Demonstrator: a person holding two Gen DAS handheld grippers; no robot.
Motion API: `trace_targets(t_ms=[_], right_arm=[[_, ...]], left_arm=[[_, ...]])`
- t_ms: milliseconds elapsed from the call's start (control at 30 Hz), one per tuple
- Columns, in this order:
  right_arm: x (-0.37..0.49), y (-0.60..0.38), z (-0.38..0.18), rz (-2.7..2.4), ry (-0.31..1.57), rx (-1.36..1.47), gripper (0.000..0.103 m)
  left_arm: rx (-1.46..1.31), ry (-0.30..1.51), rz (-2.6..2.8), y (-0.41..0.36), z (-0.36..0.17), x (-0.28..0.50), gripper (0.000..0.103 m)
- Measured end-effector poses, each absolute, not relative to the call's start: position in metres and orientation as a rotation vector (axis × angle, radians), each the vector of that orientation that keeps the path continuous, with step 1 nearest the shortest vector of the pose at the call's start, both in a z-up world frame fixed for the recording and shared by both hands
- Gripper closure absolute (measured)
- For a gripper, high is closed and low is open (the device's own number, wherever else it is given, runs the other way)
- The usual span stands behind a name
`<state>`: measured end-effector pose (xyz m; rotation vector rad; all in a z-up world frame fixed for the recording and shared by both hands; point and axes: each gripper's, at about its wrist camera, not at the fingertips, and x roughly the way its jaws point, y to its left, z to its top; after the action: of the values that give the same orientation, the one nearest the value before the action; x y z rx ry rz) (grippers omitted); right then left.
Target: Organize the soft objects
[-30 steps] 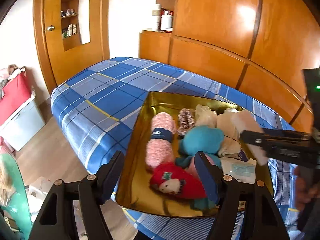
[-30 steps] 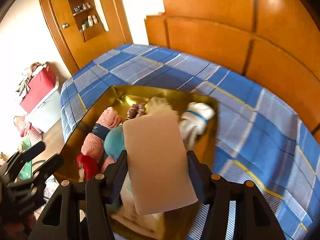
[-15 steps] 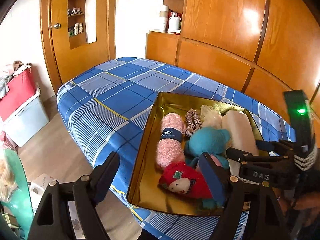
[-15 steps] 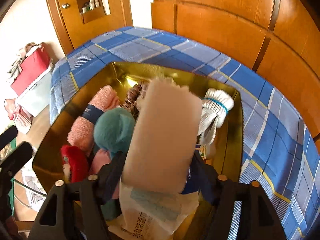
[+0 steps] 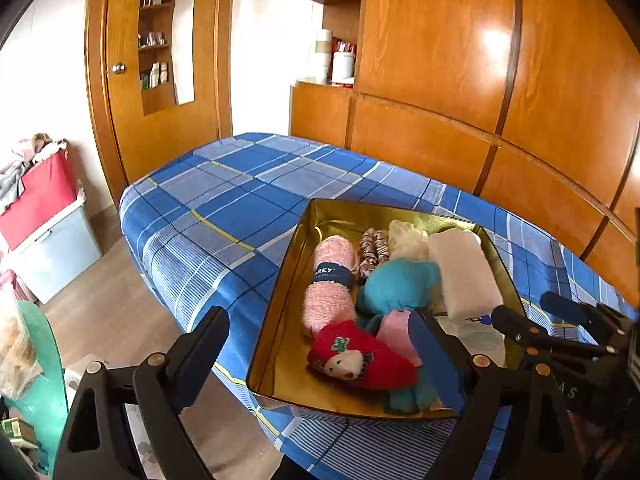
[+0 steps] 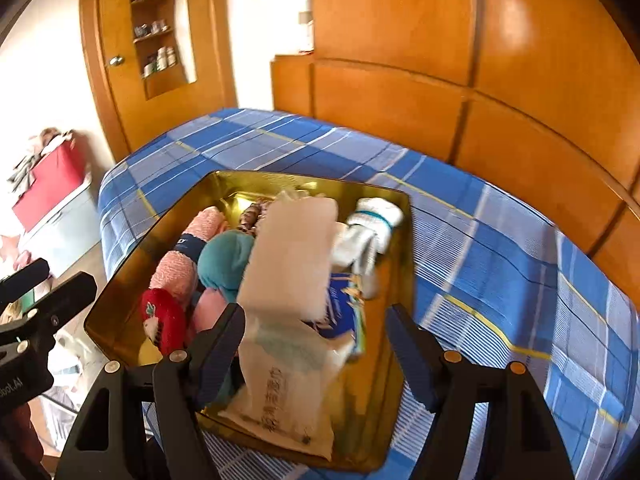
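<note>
A gold tray (image 5: 288, 276) (image 6: 400, 280) sits on the blue plaid bed. In it lie a pink rolled towel (image 5: 330, 280), a teal plush (image 5: 400, 284), a red plush (image 5: 360, 360), a striped scrunchie (image 5: 374, 246), a white sponge (image 5: 464, 272) (image 6: 292, 252), rolled white socks (image 6: 368, 236) and a paper packet (image 6: 284, 380). My right gripper (image 6: 316, 350) is open over the tray's near end, the sponge resting loose just ahead of it. My left gripper (image 5: 320, 360) is open and empty at the tray's near left corner.
The bed (image 5: 224, 208) extends left and back of the tray. Wooden wall panels (image 5: 520, 120) stand behind. A red and white storage bin (image 5: 44, 232) sits on the floor at left. A wooden door with shelves (image 5: 156, 80) is at the back.
My right gripper lowered the white sponge into the tray, opened and let it go, then drew back. My left gripper drifted slightly back and stayed open.
</note>
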<state>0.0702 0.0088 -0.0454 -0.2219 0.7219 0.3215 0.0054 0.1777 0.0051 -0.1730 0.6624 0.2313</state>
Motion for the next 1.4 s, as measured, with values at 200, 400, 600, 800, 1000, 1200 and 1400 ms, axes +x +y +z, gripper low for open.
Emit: trace_targets(t_ms=[200, 400, 600, 800, 1000, 1200, 1400], right_arm=[[0.048, -0.011, -0.044, 0.226, 0.678, -0.144, 0.029], [0.038, -0.019, -0.039, 0.203, 0.645, -0.140, 0.029], [0.036, -0.022, -0.037, 0.205, 0.638, -0.132, 0.029], [0.033, -0.021, -0.038, 0.207, 0.634, -0.132, 0.029], [0.032, -0.021, -0.037, 0.209, 0.632, -0.128, 0.029], [0.031, -0.021, -0.037, 0.211, 0.630, -0.125, 0.029], [0.031, -0.021, -0.037, 0.211, 0.632, -0.122, 0.029]], left_arm=[[-0.150, 0.638, 0.220, 0.162, 0.008, -0.003, 0.010], [-0.124, 0.637, 0.197, 0.146, 0.008, -0.006, 0.009], [-0.110, 0.636, 0.194, 0.140, 0.009, -0.008, 0.009], [-0.109, 0.639, 0.195, 0.139, 0.010, -0.009, 0.009], [-0.110, 0.640, 0.195, 0.139, 0.010, -0.009, 0.009], [-0.109, 0.641, 0.195, 0.139, 0.009, -0.009, 0.009], [-0.109, 0.647, 0.193, 0.140, 0.007, -0.009, 0.009]])
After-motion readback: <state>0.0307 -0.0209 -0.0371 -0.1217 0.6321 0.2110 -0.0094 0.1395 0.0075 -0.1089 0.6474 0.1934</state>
